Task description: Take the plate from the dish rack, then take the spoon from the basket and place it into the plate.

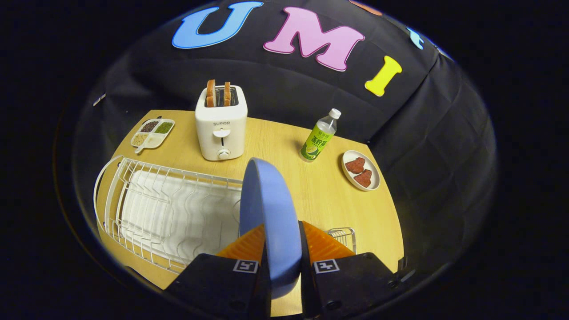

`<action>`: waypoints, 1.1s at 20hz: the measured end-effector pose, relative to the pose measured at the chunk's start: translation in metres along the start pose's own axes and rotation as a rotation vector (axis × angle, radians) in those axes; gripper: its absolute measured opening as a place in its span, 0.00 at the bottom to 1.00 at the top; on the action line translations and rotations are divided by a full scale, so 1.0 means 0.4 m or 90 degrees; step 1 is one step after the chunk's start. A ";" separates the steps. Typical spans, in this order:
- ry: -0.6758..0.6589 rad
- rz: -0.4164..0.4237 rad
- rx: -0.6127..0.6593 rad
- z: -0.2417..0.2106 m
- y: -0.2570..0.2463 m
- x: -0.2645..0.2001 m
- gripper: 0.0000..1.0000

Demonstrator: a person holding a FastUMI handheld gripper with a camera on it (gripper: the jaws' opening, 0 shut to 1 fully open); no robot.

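— Gripper [282, 242] first: what are its fingers doing?

— Clamped on the plate [269, 213], one finger pressing each face. The plate stands on edge between them, its rim rising up and away from the fingertips and leaning slightly left at the top.

— How is the tool posed?

— Pointing forward and angled down over the table [324, 195], so the tabletop spreads out beyond the fingers. The holding hand is out of sight.

— Where is the plate relative to the dish rack [164, 209]?

— At the rack's right end, over its near right corner. Whether it touches the wires, I cannot tell. The rack lies to the left of the fingers, its white tray showing through the wires.

— And the basket?

— A small wire basket [343, 235] peeks out just right of the right finger. I cannot make out a spoon in it.

— What else is on the table?

— A toaster [221, 129] with two slices stands at the far side, a divided tray [152, 133] to its left. A bottle [318, 138] stands far right of the plate, and a dish of food [361, 170] sits near the table's right edge.
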State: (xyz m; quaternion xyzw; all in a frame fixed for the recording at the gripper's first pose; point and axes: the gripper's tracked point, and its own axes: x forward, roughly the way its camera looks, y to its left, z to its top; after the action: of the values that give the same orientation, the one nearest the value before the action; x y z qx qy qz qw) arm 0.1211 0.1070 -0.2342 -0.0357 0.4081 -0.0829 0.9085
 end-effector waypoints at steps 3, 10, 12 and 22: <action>-0.039 0.011 0.003 0.026 -0.019 -0.042 0.29; -0.050 0.143 0.121 -0.021 -0.096 -0.165 0.29; -0.044 0.177 0.152 -0.054 -0.125 -0.198 0.29; 0.086 0.307 0.273 -0.379 -0.165 -0.275 0.29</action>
State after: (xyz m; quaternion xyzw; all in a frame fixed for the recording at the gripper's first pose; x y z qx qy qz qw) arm -0.0722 0.0621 -0.2452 0.2596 0.4374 0.0480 0.8596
